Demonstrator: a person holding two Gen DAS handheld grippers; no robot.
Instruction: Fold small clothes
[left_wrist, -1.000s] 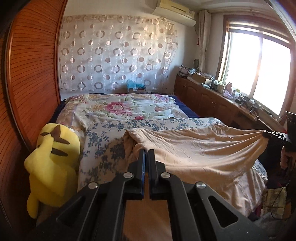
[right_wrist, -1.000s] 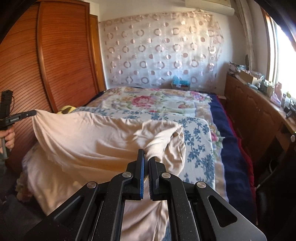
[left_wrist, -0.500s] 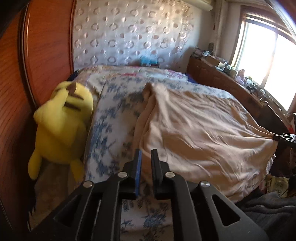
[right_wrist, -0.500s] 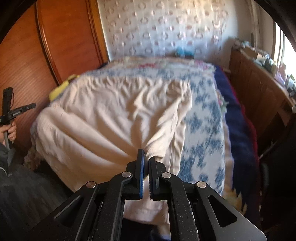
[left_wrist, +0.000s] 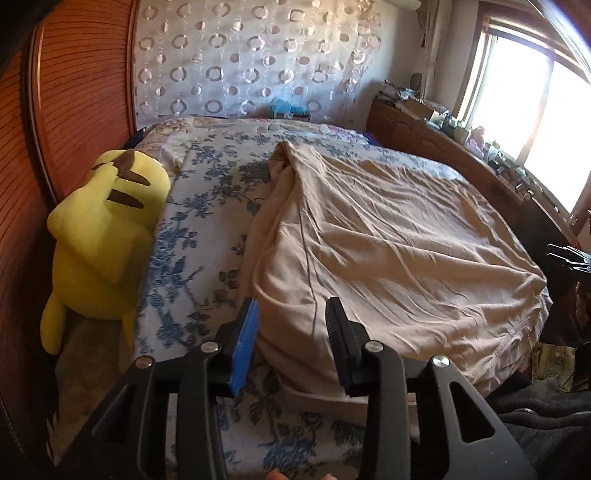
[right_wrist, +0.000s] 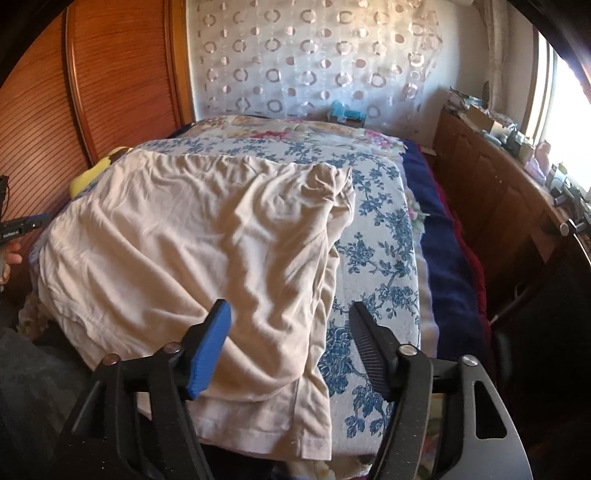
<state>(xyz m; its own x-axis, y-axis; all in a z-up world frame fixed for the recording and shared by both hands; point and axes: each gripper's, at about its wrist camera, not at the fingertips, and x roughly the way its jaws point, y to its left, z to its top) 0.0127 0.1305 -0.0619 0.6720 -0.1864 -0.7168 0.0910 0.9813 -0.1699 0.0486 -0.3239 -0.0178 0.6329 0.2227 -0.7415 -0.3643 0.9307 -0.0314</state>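
Observation:
A beige garment lies spread and wrinkled on the bed's blue-flowered sheet, its near hem hanging over the bed's front edge. It also shows in the right wrist view. My left gripper is open and empty just above the garment's near left corner. My right gripper is open and empty above the garment's near right corner. The right gripper also appears at the far right of the left wrist view, and the left gripper at the left edge of the right wrist view.
A yellow plush toy lies at the bed's left side against a wooden wardrobe. A dark blue blanket runs along the bed's right side. A cluttered wooden cabinet stands under the window. A floral quilt lies at the head.
Both grippers lowered the stretched garment onto the bed and opened, letting go of it. The garment now lies flat on the sheet.

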